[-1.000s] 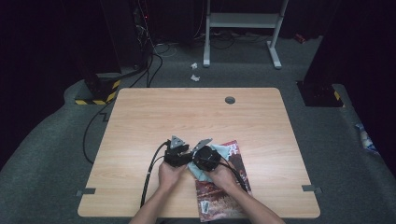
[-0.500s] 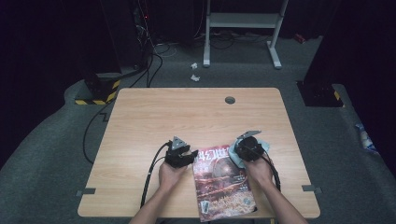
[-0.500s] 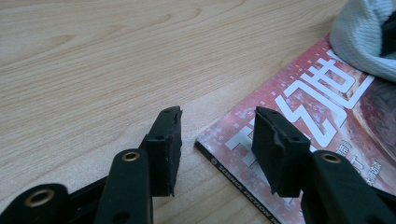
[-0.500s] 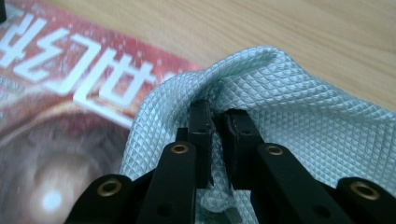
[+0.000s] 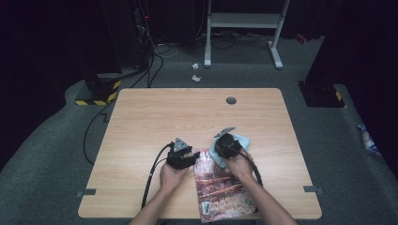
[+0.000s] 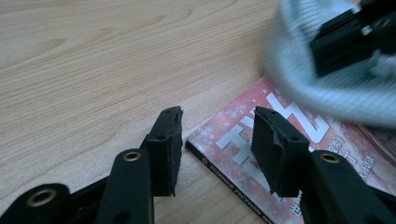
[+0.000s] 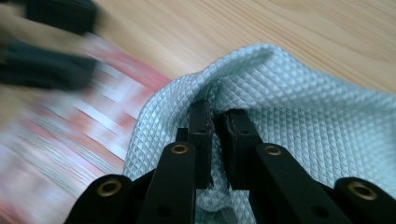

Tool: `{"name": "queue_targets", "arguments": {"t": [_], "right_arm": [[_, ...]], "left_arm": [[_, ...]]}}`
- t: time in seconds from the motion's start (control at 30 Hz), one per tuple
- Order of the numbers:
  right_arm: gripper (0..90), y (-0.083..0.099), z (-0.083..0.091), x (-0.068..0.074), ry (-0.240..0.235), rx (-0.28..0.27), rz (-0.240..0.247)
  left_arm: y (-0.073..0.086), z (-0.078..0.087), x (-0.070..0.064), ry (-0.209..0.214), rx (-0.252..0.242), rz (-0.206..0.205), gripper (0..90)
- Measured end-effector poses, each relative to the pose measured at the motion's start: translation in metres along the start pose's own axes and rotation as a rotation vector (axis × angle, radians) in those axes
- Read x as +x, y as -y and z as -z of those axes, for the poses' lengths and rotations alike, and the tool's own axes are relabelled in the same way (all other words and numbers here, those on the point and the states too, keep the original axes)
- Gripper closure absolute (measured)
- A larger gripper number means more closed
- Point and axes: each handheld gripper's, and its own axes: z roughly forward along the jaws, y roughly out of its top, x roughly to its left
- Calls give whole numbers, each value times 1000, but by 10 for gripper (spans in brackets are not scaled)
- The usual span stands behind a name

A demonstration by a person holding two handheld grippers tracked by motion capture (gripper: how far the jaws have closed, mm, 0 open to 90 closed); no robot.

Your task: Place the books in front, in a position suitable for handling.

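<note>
High view: both grippers sit over the near half of the wooden table [image 5: 155,117], side by side. The left gripper [image 5: 191,159] is at the upper left corner of the magazine [image 5: 224,190], which lies flat with its long side running toward the near table edge. The right gripper [image 5: 219,151] is just to the right of the left one, over the magazine's top edge, with a pale blue cloth [image 5: 239,140] bunched around and beyond it. The cloth overlaps the magazine's upper right corner and spills onto the bare wood.

Left gripper view: the left gripper [image 6: 217,135] has its jaws set wide apart, nothing between them. The left jaw is over bare wood just off the magazine's spine; the right jaw is over the red cover [image 6: 261,154]. The magazine corner sits in the gap ahead of the jaws. Whether the tips touch the cover or table, I cannot tell. Up and to the right, blurred, the cloth [image 6: 317,88] hangs over the cover, with the other gripper [image 6: 355,37] in it.

Right gripper view: the right gripper [image 7: 217,119] has its jaws drawn nearly together, pinching a raised fold of the cloth [image 7: 299,116]. The waffle-weave fabric rises around both jaws and spreads right of them. Left of the jaws, blurred, is the magazine cover [image 7: 70,130]; the table [image 7: 280,23] lies beyond.
</note>
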Motion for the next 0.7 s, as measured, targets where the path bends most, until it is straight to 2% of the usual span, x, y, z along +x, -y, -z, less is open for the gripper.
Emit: {"name": "queue_targets", "arguments": {"t": [0.07, 0.17, 0.2, 0.27, 0.33, 0.43, 0.57, 0.6, 0.7], "right_arm": [[823, -12, -7, 18, -40, -1, 44], [822, -18, -11, 29, -30, 2, 99], [822, -18, -11, 27, -40, 1, 97], [822, -15, -9, 19, -63, -3, 73], [820, -9, -5, 12, -27, 3, 63], [819, 8, 6, -9, 15, 5, 45], [816, 38, 29, -36, 38, -8, -23], [815, 47, 36, -39, 38, 1, -32], [812, 65, 48, -37, 23, -4, -14]], "left_arm": [[0, 0, 0, -2, 3, -3, 513], [0, 0, 0, -5, 4, 6, 492], [0, 0, 0, -6, 4, 5, 489], [0, 0, 0, -9, 4, 6, 486], [0, 0, 0, -11, 4, 9, 479], [0, 0, 0, -13, 4, 8, 476], [0, 0, 0, -15, 3, 5, 476], [0, 0, 0, -15, 2, 6, 476], [0, 0, -1, -16, 1, 8, 476]]}}
